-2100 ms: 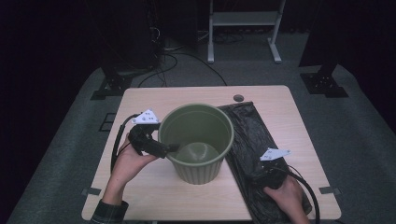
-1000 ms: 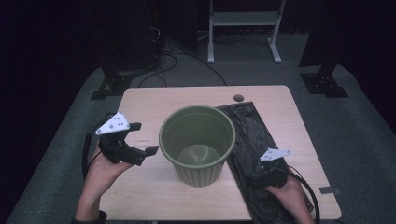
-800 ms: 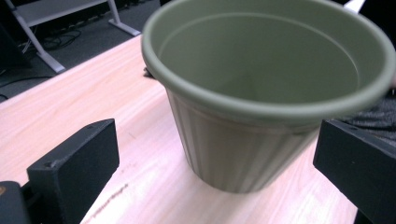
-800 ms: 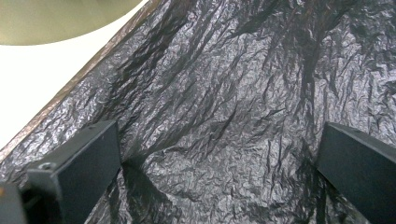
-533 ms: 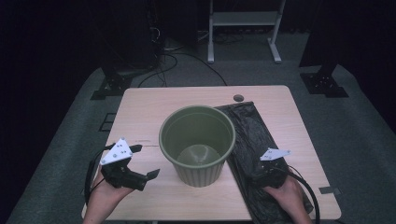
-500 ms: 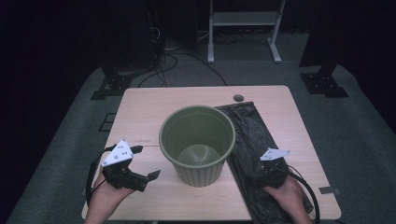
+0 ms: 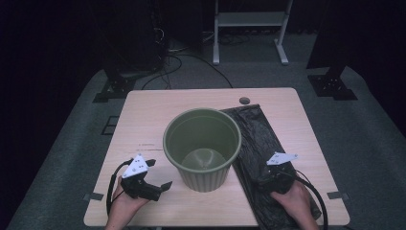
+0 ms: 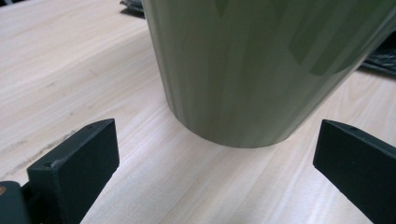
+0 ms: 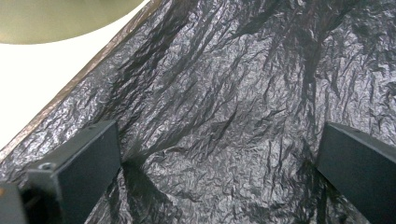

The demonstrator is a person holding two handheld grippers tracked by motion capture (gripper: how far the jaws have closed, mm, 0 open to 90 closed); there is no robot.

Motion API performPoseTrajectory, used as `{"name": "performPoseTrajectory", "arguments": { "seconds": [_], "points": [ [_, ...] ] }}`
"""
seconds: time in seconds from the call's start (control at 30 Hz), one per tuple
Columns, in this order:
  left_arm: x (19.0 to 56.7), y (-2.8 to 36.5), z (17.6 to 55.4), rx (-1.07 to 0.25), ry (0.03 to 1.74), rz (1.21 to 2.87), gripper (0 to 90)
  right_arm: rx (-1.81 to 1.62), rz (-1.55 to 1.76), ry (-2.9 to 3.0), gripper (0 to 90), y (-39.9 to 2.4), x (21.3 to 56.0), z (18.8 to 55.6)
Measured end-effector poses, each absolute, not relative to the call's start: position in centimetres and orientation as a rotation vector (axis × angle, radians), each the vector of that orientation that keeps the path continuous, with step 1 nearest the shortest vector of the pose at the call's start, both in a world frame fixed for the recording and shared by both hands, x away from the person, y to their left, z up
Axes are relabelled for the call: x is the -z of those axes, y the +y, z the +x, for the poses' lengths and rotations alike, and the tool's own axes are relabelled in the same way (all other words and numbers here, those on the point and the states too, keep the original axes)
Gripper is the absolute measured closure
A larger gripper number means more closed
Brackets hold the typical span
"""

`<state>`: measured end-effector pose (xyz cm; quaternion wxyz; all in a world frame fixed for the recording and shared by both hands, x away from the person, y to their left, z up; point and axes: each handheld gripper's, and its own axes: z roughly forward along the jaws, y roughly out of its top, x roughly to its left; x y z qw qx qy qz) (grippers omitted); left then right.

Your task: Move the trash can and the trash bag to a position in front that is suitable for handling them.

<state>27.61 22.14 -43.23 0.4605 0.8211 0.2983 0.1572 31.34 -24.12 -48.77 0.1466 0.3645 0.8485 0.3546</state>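
An empty olive-green plastic bin (image 7: pixel 202 143) stands upright in the middle of the wooden table (image 7: pixel 158 110). A crumpled black plastic bag (image 7: pixel 261 139) lies flat along the table's right side, touching the bin. My left gripper (image 7: pixel 159 174) is low at the front left, open and pointing at the bin's base with a gap between them. The left gripper view shows the open left gripper (image 8: pixel 215 182) with the bin's wall (image 8: pixel 261 70) ahead. My right gripper (image 7: pixel 268 178) rests on the bag at the front right. In its own view the right gripper (image 9: pixel 219 172) is open, its jaws pressed onto the bag (image 9: pixel 233 93).
A small dark round disc (image 7: pixel 244 100) sits near the table's far edge. Behind the table a white stand (image 7: pixel 249 21) and cables (image 7: pixel 191 57) are on the grey floor. Bare wood lies left of the bin and behind it.
My left gripper has left the bin's rim, swung out to the left, and come back toward the table's front left corner. The right gripper and the bin have stayed put.
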Motion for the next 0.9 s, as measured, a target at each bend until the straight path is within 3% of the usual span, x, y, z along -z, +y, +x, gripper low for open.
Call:
{"name": "performPoseTrajectory", "arguments": {
  "seconds": [0.9],
  "points": [
    [48.0,21.4,30.5,-0.423,0.828,2.144,0.0,-1.024,1.043,2.448,0.0,-24.1,48.8,31.3]
  ]
}}
